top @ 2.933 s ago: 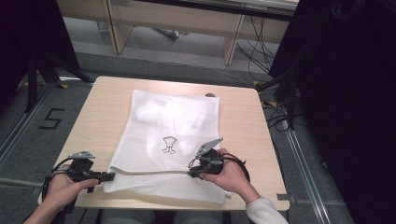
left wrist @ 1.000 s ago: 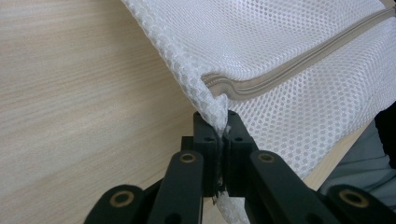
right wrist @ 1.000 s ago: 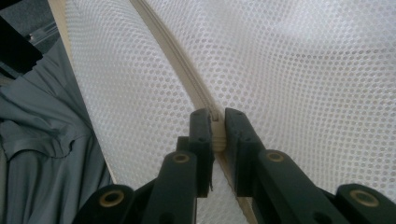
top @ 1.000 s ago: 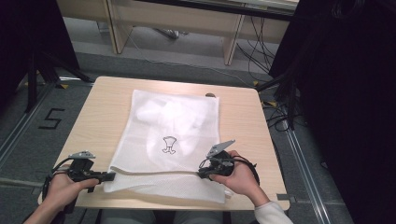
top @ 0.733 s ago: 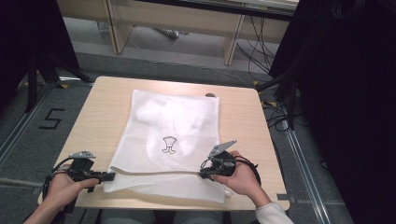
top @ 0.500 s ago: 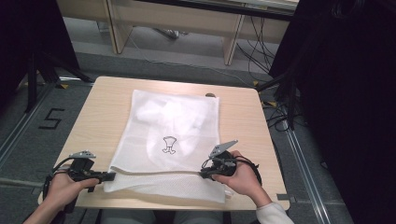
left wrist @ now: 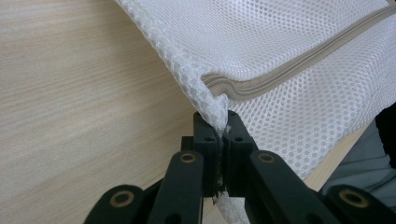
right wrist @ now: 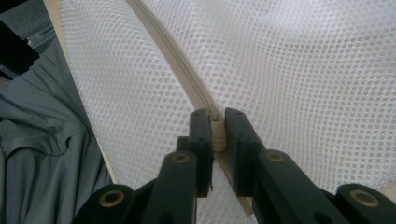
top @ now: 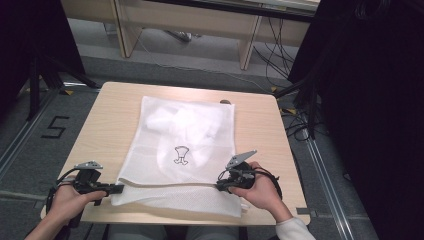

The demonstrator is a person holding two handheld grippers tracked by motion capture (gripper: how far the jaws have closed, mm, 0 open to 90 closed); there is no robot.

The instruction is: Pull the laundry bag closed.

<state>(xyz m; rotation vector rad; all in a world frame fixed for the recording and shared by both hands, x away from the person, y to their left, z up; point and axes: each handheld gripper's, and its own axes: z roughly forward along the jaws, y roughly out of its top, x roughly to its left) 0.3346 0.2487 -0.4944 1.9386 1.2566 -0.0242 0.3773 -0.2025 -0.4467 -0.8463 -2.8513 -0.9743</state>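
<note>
On the floor at the far left, a number "5" (top: 55, 127) is painted in black. The left gripper (top: 116, 188) rests at the near left of the table (top: 105, 125); its jaws are pressed together on the left corner of the bag (top: 195, 135), beside the end of the zipper (top: 170, 184). The white mesh bag lies flat in the middle of the table and carries a small black drawing (top: 180, 155); no words can be read on it. The zipper runs across the bag near the person's side. The right gripper (top: 221, 186) pinches the zipper at its right end.
</note>
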